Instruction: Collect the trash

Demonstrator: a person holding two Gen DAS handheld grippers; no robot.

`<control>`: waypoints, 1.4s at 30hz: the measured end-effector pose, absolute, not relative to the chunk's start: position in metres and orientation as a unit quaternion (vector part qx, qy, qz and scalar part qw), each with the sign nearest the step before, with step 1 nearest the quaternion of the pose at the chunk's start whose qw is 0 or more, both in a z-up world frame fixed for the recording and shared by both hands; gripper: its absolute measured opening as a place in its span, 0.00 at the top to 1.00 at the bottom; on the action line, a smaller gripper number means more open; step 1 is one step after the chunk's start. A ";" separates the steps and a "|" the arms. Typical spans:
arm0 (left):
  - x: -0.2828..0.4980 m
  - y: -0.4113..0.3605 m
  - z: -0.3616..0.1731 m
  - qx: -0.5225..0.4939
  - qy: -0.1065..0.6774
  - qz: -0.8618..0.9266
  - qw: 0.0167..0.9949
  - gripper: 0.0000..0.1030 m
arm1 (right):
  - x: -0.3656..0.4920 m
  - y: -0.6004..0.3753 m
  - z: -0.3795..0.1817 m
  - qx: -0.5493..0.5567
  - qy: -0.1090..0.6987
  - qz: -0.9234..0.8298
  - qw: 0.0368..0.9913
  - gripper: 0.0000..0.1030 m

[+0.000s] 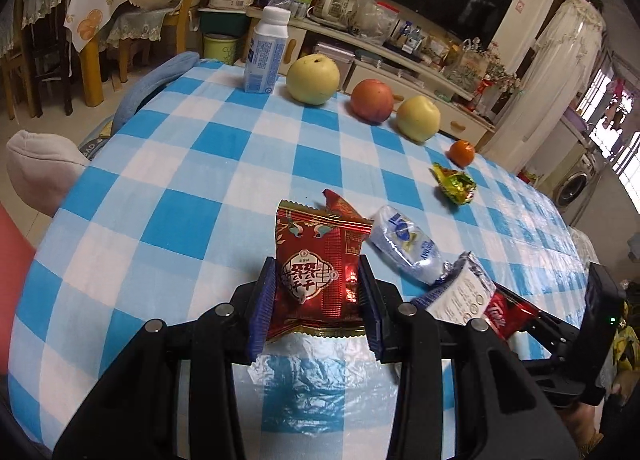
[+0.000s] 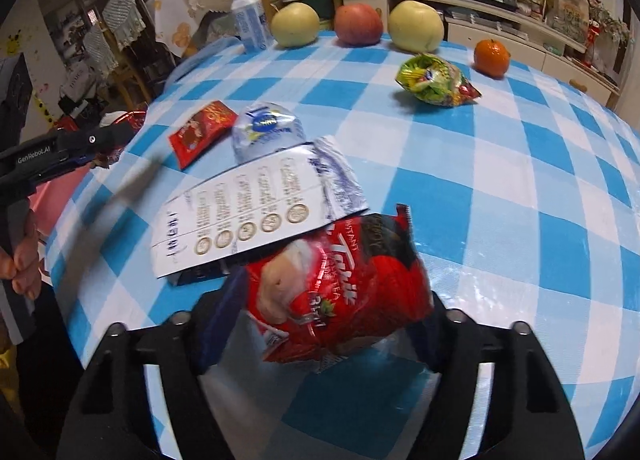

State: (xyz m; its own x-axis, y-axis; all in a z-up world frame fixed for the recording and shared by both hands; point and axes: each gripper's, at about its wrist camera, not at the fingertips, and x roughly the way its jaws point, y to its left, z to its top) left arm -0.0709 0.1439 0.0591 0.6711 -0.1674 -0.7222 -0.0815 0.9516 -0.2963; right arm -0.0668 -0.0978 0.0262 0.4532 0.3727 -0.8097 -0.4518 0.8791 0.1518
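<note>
My left gripper [image 1: 318,284] is shut on a red snack packet [image 1: 316,260] with gold edges, held upright above the checked tablecloth [image 1: 192,180]. My right gripper [image 2: 328,300] has its pads against both sides of a red instant tea packet [image 2: 344,284]. A white printed sachet [image 2: 256,212] lies across the top of that packet. On the cloth beyond lie a small red packet [image 2: 200,132], a crushed clear bottle [image 2: 268,128] with a blue label, and a green-gold wrapper [image 2: 436,80]. In the right wrist view the left gripper [image 2: 100,144] shows at the left edge.
Along the far table edge stand a white milk bottle [image 1: 266,56], a pear [image 1: 314,78], a red apple [image 1: 372,100], a yellow apple [image 1: 418,118] and an orange [image 1: 462,152]. A person's hand [image 2: 24,256] is at the left. Chairs and a cabinet stand behind.
</note>
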 end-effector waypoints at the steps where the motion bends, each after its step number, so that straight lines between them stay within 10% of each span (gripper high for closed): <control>1: -0.072 0.144 0.062 -0.152 0.402 -0.027 0.903 0.60 | -0.069 -0.095 0.027 -0.049 0.457 0.239 0.855 0.35; 16: -0.093 0.169 0.061 -0.155 0.393 -0.083 0.903 0.60 | -0.100 -0.102 0.047 -0.030 0.422 0.151 0.894 0.73; 42: -0.151 0.283 0.116 -0.184 0.296 0.010 0.937 0.60 | -0.155 0.039 0.174 0.009 0.312 0.299 0.902 0.73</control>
State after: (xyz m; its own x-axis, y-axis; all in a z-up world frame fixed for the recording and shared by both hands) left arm -0.1514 0.2834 0.1158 0.8240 -0.0902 -0.5593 -0.1277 0.9322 -0.3385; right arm -0.1549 0.0392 0.1741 0.6260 0.5452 -0.5576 -0.5341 0.8207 0.2030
